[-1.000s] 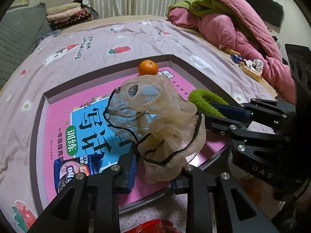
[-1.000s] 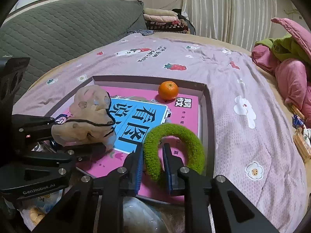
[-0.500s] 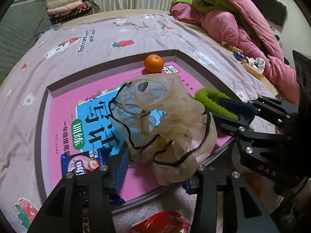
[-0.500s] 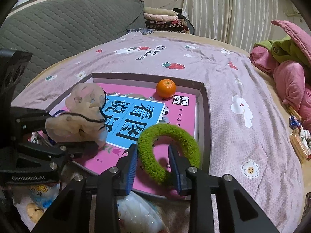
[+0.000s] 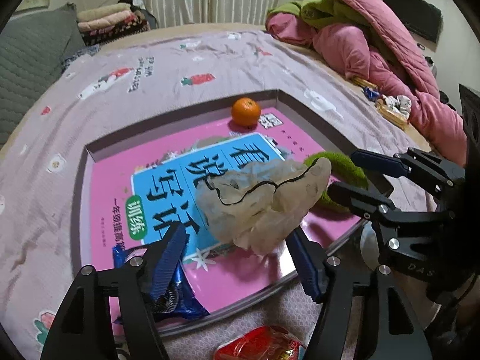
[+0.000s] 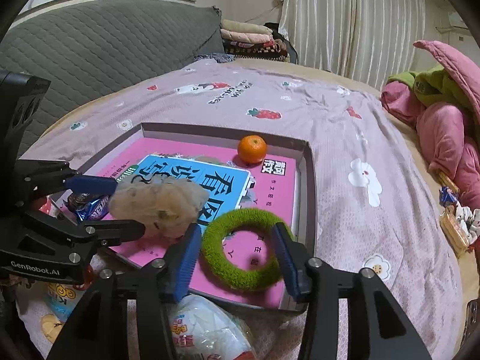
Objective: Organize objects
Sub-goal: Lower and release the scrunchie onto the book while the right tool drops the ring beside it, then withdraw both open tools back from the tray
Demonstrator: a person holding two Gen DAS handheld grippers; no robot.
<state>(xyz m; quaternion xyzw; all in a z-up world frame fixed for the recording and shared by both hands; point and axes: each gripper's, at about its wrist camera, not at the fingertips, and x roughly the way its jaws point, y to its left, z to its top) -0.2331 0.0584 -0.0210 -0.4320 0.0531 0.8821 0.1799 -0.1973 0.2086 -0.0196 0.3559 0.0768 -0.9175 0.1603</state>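
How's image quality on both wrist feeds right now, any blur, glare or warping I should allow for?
Left wrist view: strong fisheye bending of the tray rim, dark vignette corners; the sheer scrunchie is slightly soft, the orange sharp. Right wrist view: same barrel warp; the green scrunchie is crisp, with soft shadows on the pink book and no harsh glare.

I see the box (image 6: 309, 186) on the bed (image 6: 360, 138), a book (image 6: 270, 186) in it. On the book: orange (image 6: 252, 149) at the far end, ring (image 6: 244, 247) near me, scrunchie (image 6: 159, 207) to its left.
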